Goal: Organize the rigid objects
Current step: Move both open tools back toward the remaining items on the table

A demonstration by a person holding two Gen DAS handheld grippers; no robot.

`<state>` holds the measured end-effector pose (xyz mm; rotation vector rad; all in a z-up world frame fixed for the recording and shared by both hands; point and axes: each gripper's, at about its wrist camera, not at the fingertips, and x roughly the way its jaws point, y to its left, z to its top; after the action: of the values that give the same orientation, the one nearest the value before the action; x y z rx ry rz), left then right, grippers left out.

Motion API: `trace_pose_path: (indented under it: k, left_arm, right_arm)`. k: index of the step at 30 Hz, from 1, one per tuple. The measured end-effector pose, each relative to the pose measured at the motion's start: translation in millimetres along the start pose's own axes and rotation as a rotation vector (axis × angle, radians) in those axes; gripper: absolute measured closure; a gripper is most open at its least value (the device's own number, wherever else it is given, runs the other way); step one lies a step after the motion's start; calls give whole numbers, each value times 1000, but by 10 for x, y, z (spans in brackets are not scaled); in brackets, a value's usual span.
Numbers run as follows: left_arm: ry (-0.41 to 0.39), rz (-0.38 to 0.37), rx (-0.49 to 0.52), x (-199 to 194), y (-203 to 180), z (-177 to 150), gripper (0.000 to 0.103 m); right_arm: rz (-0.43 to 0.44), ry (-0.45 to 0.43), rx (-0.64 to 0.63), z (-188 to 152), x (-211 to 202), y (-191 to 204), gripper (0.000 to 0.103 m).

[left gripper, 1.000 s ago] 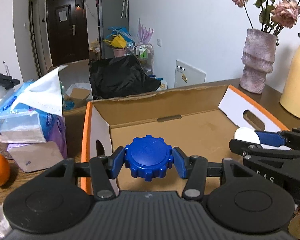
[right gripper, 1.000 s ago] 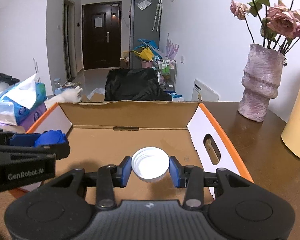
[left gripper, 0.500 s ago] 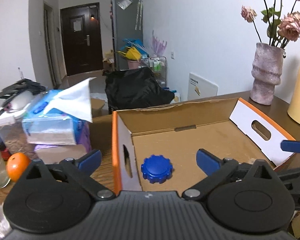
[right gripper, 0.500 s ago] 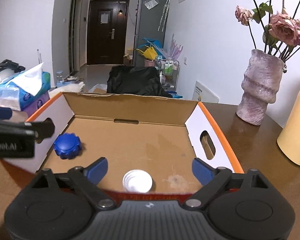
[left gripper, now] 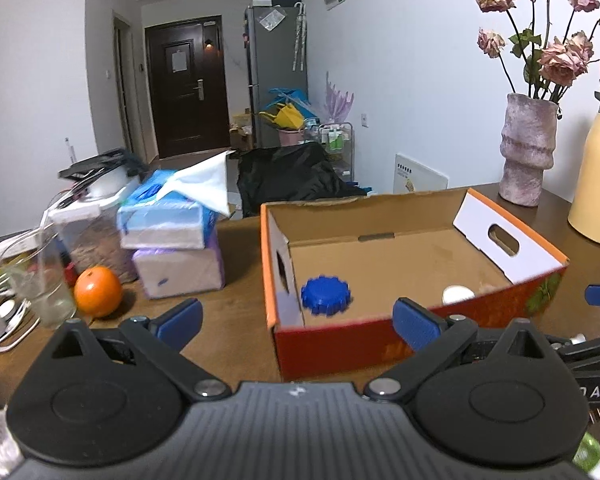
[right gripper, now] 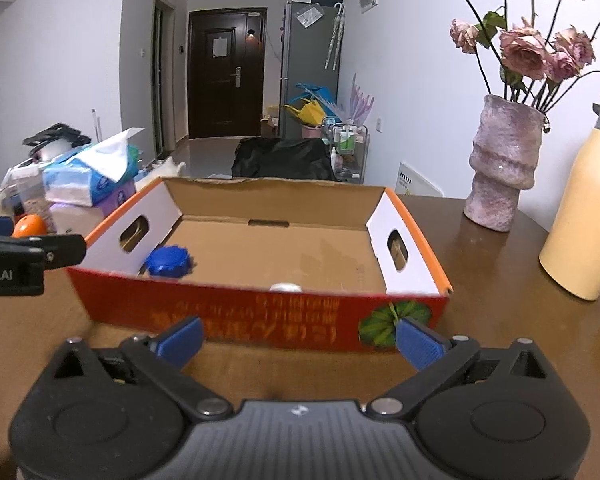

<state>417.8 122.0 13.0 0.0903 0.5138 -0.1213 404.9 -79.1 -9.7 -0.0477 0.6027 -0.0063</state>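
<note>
A blue ridged cap (left gripper: 326, 295) lies on the floor of the open cardboard box (left gripper: 380, 340), near its left wall. A white cap (left gripper: 458, 293) lies near the box's front wall, further right. My left gripper (left gripper: 296, 320) stands open and empty just in front of the box's front left corner. In the right wrist view the blue cap (right gripper: 168, 261) and the top of the white cap (right gripper: 286, 287) show over the red front wall of the box (right gripper: 260, 316). My right gripper (right gripper: 300, 342) is in front of that wall, its jaws opening with nothing between them.
Left of the box stand stacked tissue packs (left gripper: 172, 220), an orange (left gripper: 98, 291), a glass (left gripper: 40, 276) and cables. A pink vase (right gripper: 500, 168) with dried roses and a yellow flask (right gripper: 584, 216) stand on the brown table to the right.
Both grippers opened and let go of their caps, blue from the left and white from the right. The caps now lie in the box. Both grippers drew back out of it.
</note>
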Motion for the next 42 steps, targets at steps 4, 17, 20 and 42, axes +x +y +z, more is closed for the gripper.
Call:
trace_pose_path:
  k: [4, 17, 20, 42]
  left_arm:
    - [7, 21, -15, -234, -35, -132, 0]
    - [30, 51, -51, -828, -430, -528, 0]
    - [40, 65, -44, -935, -531, -646, 0]
    - [42, 146, -114, -1681, -746, -1260, 0]
  right_arm:
    - [13, 1, 0, -154, -205, -49, 0]
    - [49, 4, 13, -585, -789, -313, 0]
    - [58, 3, 21, -675, -890, -380, 0]
    - [45, -10, 0, -1206, -1514, -799, 0]
